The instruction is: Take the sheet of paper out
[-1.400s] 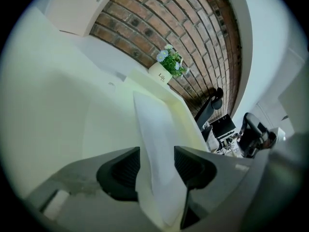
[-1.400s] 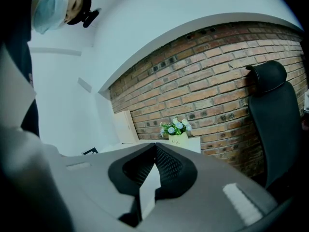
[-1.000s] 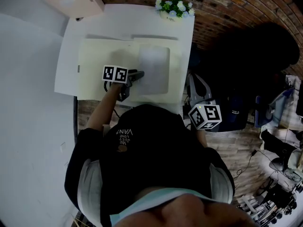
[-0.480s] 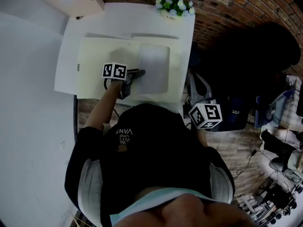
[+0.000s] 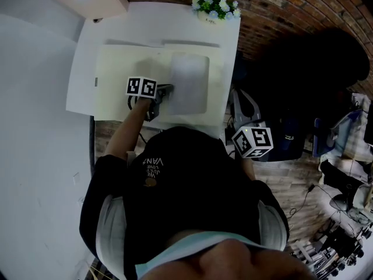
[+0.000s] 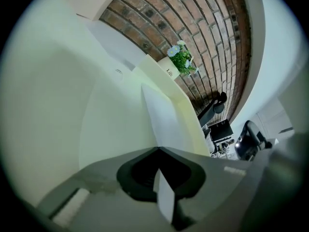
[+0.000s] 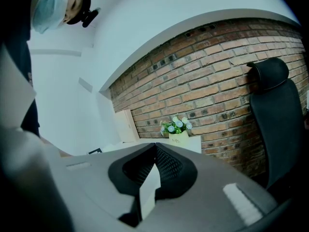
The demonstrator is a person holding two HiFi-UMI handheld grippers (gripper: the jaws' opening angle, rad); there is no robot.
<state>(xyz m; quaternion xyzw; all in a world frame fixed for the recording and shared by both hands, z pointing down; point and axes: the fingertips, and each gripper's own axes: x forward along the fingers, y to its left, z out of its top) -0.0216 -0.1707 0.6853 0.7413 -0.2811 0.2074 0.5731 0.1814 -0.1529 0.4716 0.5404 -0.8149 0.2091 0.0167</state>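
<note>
Left gripper (image 6: 157,149), jaws just closed, pinches the sheet of paper (image 5: 189,83) at its 9 o'clock edge. The shallow bite risks slipping or tearing. Right gripper (image 7: 154,145) is closed and empty.

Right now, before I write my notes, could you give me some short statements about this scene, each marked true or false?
1. The left hand-held gripper is shut on the edge of the sheet of paper. True; its jaws have just closed there.
2. The right hand-held gripper holds the folder. False: its jaws are together on nothing, and it is beside the right edge of the table.
3. A flower pot stands at the far edge of the table. True.
4. The sheet of paper lies on the left half of the open folder. False: it lies on the right half.
</note>
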